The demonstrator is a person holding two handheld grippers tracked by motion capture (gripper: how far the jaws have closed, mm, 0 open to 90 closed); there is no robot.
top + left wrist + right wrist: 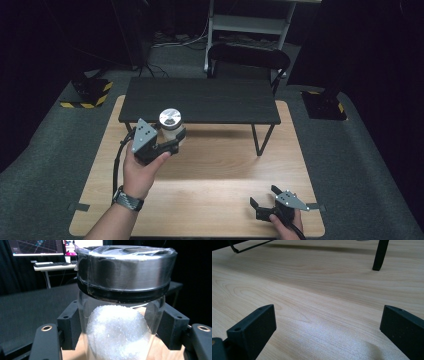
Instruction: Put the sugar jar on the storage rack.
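Jar [122, 322]: clear glass, wide brushed-metal lid [125, 267] with a dark band beneath, white granules heaped inside, perhaps sugar or salt. It sits between the jaws of the left gripper [172, 141], both pads against the glass wall just below the lid band, so the jaws are closed onto it at about jar width. From the high view the jar hangs at the front edge of the black shelf [200, 100], above the wooden table [200, 200]; whether its base rests on anything I cannot tell.

Risks, as judgement:
- Smooth round glass against flat pads means little contact. Any tilt of the hand and the jar could rotate or slide downward between the jaws.
- Grip sits high, contents low and heavy; a quick swing would pull the base outward.
- Lid rim near the shelf edge could knock it during a lift.

Right gripper [264, 204]: jaws spread wide, nothing between them, bare tabletop ahead, a shelf leg [380, 255] beyond. Well apart from the jar, so it offers no support if the jar slips.
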